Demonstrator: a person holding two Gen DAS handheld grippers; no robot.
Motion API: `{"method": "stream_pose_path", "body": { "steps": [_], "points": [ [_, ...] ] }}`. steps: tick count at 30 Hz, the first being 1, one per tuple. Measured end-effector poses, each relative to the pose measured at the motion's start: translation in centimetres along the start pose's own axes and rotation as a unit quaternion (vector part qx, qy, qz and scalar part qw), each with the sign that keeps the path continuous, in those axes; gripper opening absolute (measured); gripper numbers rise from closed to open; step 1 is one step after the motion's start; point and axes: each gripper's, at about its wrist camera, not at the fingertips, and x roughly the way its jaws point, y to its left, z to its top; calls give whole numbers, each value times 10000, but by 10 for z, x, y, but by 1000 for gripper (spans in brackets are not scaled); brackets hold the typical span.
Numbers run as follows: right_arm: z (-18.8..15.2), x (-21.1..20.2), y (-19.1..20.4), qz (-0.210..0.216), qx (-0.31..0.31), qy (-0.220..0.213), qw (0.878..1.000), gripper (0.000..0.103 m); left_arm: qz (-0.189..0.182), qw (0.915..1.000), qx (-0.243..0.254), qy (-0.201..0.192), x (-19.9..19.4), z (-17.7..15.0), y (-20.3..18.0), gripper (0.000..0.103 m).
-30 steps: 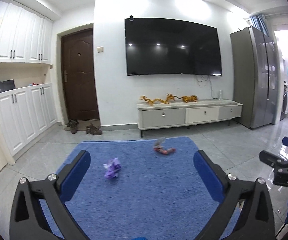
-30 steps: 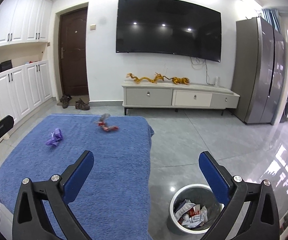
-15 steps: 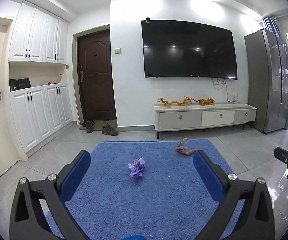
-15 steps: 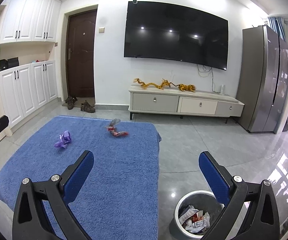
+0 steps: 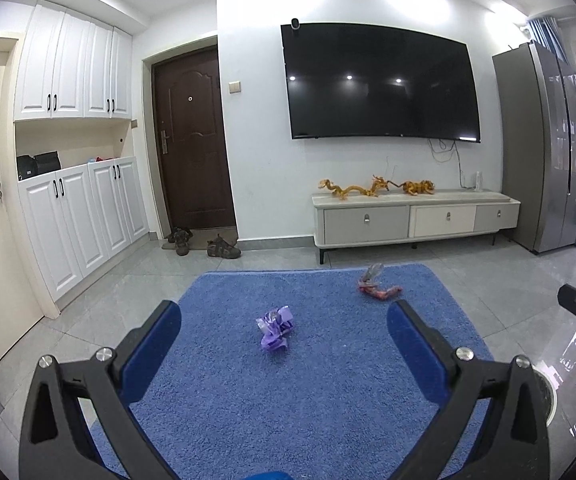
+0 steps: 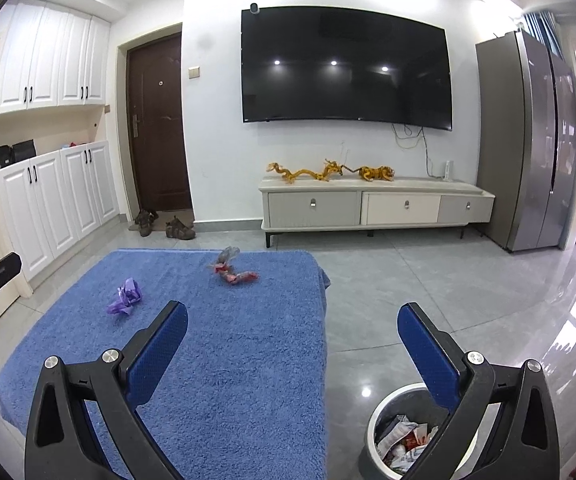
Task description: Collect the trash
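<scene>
1. Since the earlier frames, the left gripper [image 5: 284,320] had swung until the purple wrapper [image 5: 274,329], previously left of centre, lay nearly midway between its fingers; the right gripper [image 6: 292,332] had shifted only slightly.
2. Both grippers were empty, their jaws spread wide, held above the blue cloth [image 5: 307,380].
3. Two pieces of trash lay on the cloth, well apart: the purple wrapper toward the middle and a red wrapper [image 6: 232,272] near the far edge.
4. The bin [image 6: 379,420] stood on the floor just beside the cloth's right edge, below the right gripper, and already held crumpled packets.
5. The new alignment suggested that the purple wrapper was the left gripper's target; nothing had yet been grasped.
6. The next step would probably require lowering the left gripper around the wrapper before closing.
</scene>
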Motion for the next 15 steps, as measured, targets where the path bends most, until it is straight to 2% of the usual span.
{"method": "stream_pose_path", "body": {
  "steps": [4, 15],
  "points": [
    [-6, 9, 0, 90, 55, 146, 9998, 103, -13, 10000, 39, 56, 5, -3, -3, 103],
    [-12, 21, -2, -41, 35, 356, 9994, 103, -144, 9998, 79, 123, 14, -7, -12, 103]
  ]
}}
